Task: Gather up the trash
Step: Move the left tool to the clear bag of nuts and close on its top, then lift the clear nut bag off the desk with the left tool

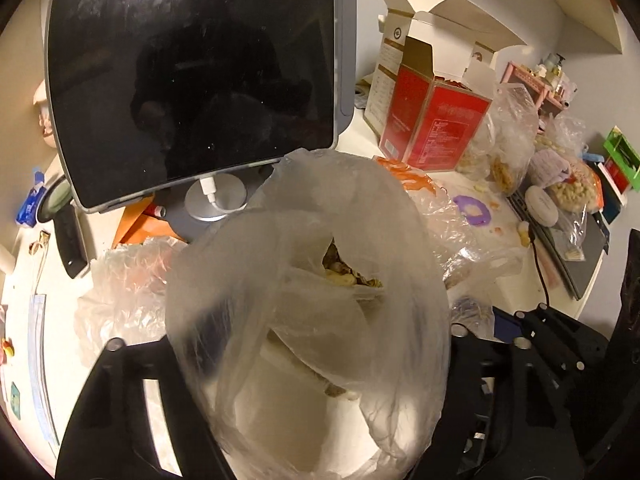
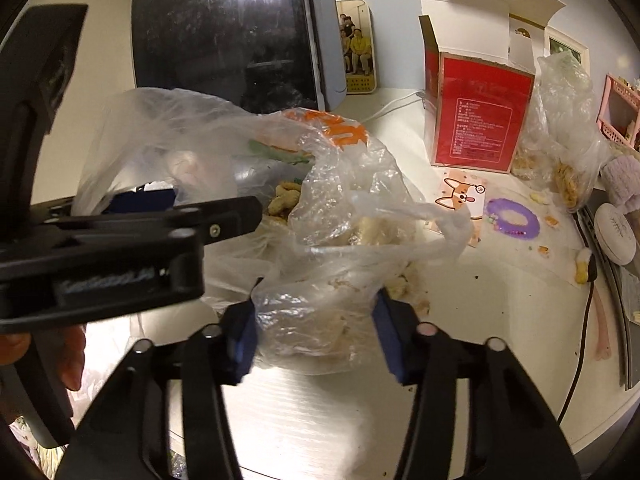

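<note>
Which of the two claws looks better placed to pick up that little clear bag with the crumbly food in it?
The right gripper, probably. The small clear bag sits between its blue pads, crumpled against both. The left gripper is off to the side, on the bigger plastic bag.

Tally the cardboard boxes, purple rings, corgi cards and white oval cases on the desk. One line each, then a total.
Cardboard boxes: 2 (red box, beige box behind it)
Purple ring: 1
Corgi card: 1
White oval case: 1
Total: 5
</note>
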Motion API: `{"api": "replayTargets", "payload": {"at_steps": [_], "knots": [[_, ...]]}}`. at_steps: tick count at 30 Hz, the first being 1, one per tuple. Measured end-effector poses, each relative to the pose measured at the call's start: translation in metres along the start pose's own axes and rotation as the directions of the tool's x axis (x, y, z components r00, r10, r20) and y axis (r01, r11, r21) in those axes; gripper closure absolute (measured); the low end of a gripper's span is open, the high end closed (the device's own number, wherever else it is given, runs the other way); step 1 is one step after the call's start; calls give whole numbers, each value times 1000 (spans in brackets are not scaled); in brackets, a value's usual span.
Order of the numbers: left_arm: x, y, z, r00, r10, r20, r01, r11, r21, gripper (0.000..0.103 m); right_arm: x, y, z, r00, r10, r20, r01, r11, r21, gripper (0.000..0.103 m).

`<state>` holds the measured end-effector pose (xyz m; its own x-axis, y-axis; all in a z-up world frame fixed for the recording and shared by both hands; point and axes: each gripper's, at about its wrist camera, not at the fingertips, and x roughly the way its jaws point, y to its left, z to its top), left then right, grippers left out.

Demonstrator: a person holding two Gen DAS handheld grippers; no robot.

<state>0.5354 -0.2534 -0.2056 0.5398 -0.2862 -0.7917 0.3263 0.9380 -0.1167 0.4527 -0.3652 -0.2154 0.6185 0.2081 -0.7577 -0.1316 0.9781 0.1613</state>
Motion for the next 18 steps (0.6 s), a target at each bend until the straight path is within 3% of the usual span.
{"api": "replayTargets", "payload": {"at_steps": [2,4,10,18], "knots": [[1,0,0,1000,-5,-5,5,1000,3,43,-1,0,-1,1000,2,2,-2,1000,1,65],[2,-2,1,1000,-17,-9,17,1000,8,59,-3,0,-2,1000,4,4,-4,1000,0,78],[0,-14,2,998,-62,-3,62,997,41,91,-12,2,-5,1000,7,24,-7,1000,-2,89],[-26,-22,7,995,-78,62,75,996,55,98,-37,7,-1,996,16,84,-15,1000,-4,93]]}}
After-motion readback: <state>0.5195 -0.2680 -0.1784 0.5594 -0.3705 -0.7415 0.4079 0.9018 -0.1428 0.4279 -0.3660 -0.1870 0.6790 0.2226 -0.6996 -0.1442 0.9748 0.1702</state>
